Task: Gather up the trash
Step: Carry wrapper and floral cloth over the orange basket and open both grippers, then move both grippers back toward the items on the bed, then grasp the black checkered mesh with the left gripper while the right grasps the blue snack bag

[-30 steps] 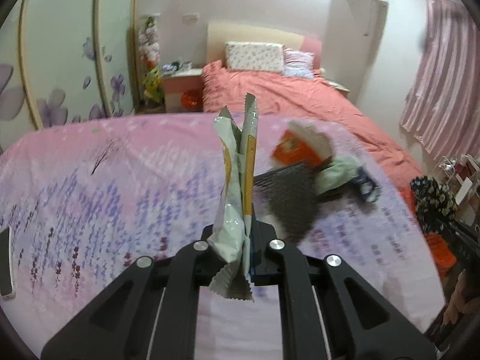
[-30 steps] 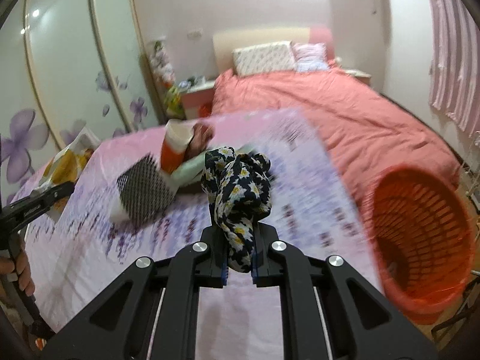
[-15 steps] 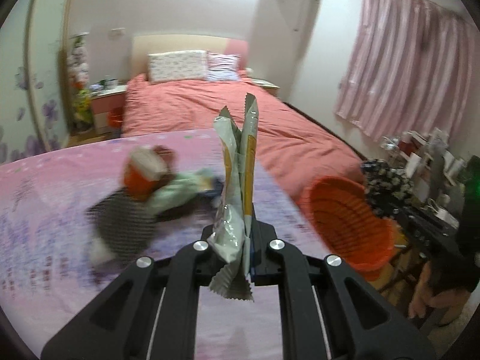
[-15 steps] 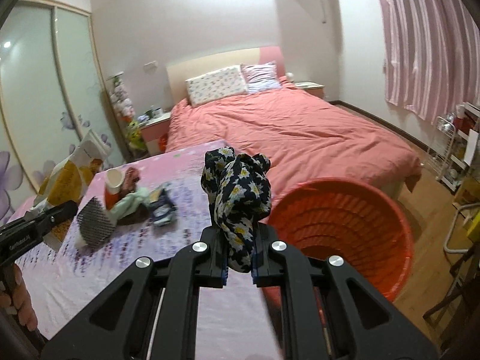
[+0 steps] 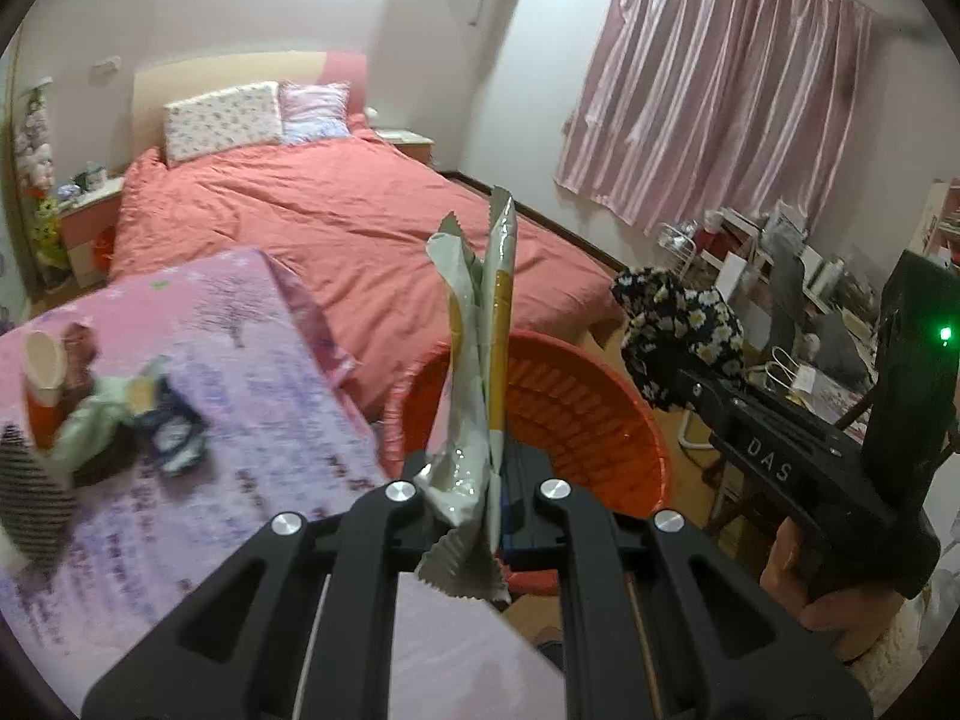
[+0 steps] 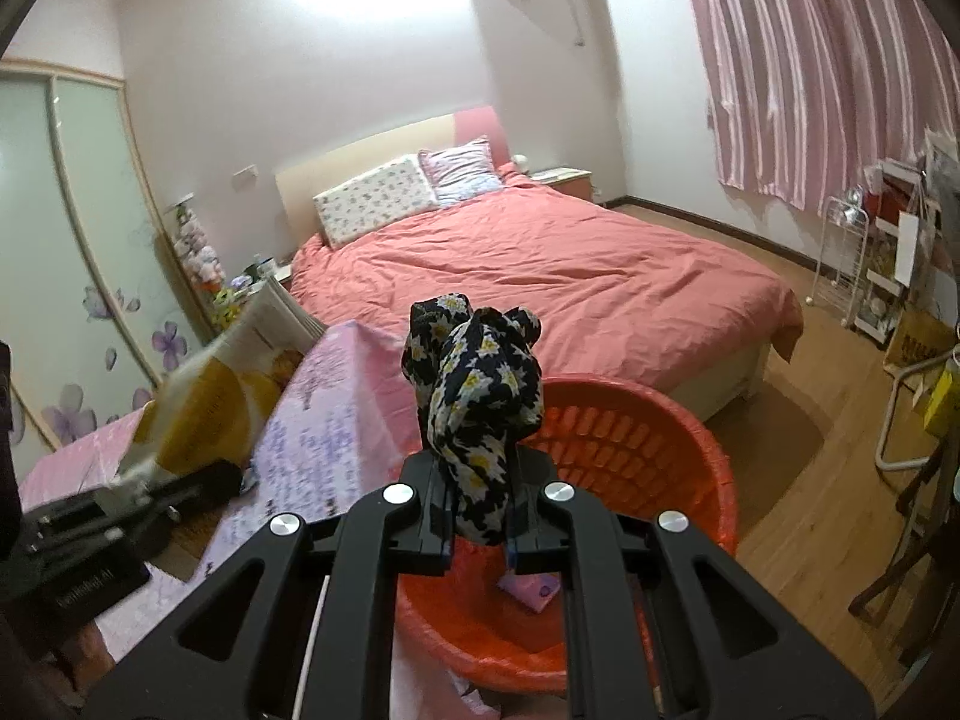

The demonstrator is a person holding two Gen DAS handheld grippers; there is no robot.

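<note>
Holding a wrapper (image 5: pixel 474 372) in our left gripper (image 5: pixel 480 498) and a floral cloth (image 6: pixel 477 396) in our right gripper (image 6: pixel 477 516), both fingers clenched, above the basket (image 6: pixel 690 456).

A bed (image 6: pixel 540 264) with a coral cover and two pillows (image 6: pixel 414 186) stands against the pale wall. Pink curtains (image 6: pixel 810 72) hang at right, above a wooden floor (image 6: pixel 798 480); a flower-patterned sliding wardrobe (image 6: pixel 66 228) stands left.

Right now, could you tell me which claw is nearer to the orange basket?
Right. The right claw hangs over the basket with the floral cloth. The left claw, pinching a wrapper, sits at the table-side rim.
</note>
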